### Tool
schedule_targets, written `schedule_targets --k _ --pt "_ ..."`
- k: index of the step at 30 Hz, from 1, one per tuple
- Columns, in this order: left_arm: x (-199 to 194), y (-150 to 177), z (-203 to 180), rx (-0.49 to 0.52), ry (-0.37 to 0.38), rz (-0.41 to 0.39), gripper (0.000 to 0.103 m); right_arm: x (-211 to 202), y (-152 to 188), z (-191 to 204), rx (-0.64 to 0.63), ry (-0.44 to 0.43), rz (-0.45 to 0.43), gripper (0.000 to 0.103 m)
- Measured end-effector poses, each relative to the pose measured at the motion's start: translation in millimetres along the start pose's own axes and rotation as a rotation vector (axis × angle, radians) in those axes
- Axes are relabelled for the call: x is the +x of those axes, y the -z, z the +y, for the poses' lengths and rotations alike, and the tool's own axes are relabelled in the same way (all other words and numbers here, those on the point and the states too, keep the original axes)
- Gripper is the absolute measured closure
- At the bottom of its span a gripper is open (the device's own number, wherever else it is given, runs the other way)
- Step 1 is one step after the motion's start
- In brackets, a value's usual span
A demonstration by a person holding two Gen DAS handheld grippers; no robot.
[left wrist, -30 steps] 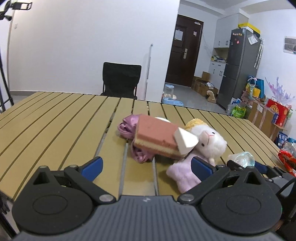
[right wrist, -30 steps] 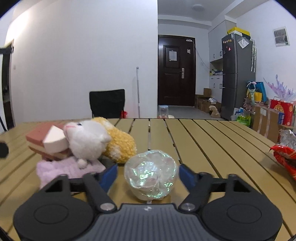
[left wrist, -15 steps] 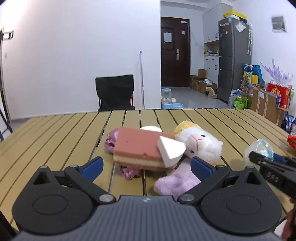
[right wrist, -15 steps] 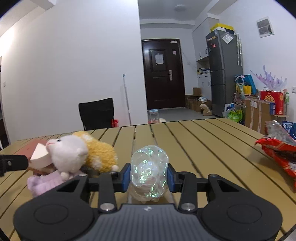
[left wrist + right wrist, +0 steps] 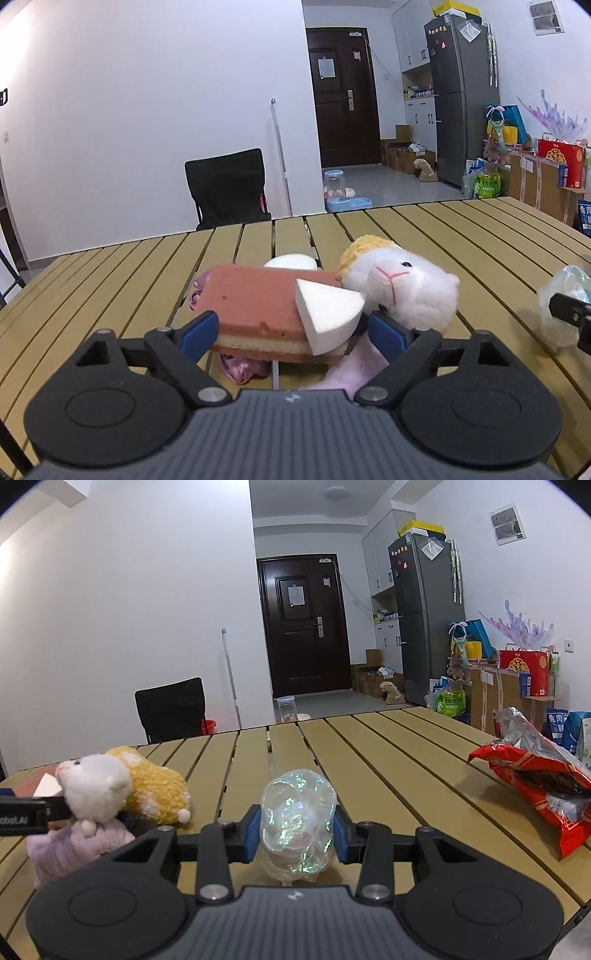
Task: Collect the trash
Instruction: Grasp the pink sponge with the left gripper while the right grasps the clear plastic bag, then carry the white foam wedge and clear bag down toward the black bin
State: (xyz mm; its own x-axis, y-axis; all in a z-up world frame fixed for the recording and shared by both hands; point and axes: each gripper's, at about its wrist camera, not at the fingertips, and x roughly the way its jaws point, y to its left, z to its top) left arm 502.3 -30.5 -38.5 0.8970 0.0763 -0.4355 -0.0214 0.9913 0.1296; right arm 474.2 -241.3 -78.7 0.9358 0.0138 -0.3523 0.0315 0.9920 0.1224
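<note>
A pink-and-cream sponge block (image 5: 255, 306) with a white foam wedge (image 5: 325, 317) on it lies on the slatted table (image 5: 110, 280). It sits between the blue pads of my left gripper (image 5: 291, 332), whose jaws are closing. The left pad is at the block's end, and a small gap shows at the right pad. My right gripper (image 5: 295, 830) is shut on a crumpled iridescent plastic wrap ball (image 5: 297, 816), which also shows at the right edge of the left wrist view (image 5: 565, 291).
A white and yellow plush toy (image 5: 406, 291) on a lilac cloth leans against the sponge's right end, and purple fabric (image 5: 240, 365) lies under it. A red snack bag (image 5: 535, 775) lies at the table's right. Behind the table's far edge stands a black chair (image 5: 225, 184).
My left gripper moved up to the sponge and its jaws narrowed around it. My right gripper shut on the plastic ball, which sat between open jaws before.
</note>
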Motion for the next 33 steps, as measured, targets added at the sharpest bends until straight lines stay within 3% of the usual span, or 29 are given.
schedule_targets --k 3,5,8,21,33 --pt "3 1 0 0.010 0.011 -0.012 0.035 0 0 -1 -0.006 0.000 0.000 0.065" --pt "6 0 2 0.006 0.053 -0.005 0.064 0 2 2 -0.007 -0.001 0.002 0.065" --pt "8 2 6 0.004 0.056 0.003 0.075 0 2 1 -0.007 -0.001 0.004 0.065" --pt "-9 1 13 0.004 0.080 -0.067 0.080 -2 1 -1 0.002 -0.013 -0.001 0.065" --pt "-43 3 34 -0.049 0.090 -0.075 0.080 -21 4 6 -0.014 -0.060 -0.011 0.065"
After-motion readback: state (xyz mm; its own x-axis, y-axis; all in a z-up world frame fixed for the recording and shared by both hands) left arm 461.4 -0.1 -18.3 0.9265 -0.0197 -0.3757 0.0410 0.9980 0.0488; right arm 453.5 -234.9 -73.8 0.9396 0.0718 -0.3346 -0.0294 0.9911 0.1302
